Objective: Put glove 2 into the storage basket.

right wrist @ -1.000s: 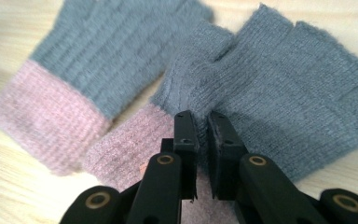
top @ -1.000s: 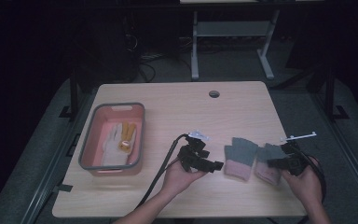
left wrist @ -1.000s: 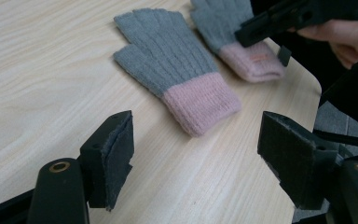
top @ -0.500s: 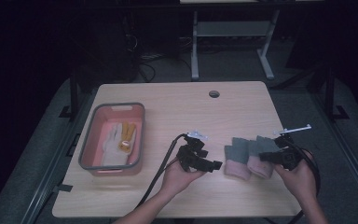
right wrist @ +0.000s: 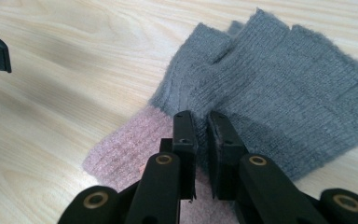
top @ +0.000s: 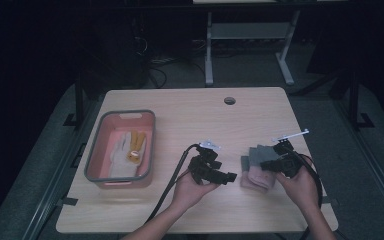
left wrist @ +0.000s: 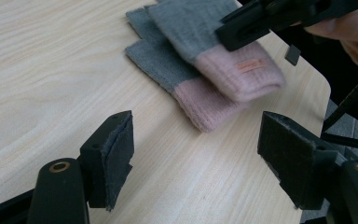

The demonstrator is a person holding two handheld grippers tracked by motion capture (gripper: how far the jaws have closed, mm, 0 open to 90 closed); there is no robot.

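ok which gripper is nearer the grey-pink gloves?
Right. The right gripper is down on the grey-pink gloves, jaws nearly closed at the top one. The left gripper is beside them to their left, open, off the fabric.

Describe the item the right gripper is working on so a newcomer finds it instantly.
On the wooden table, look near the right edge, far from the pink bin. There a pair of fingerless knit gloves lies stacked under the right gripper: grey bodies with pink cuffs, unlike the pale glove in the bin.

Gloves (top: pixel 258 165) lie right of the bin (top: pixel 94 165) on the table (top: pixel 190 115).
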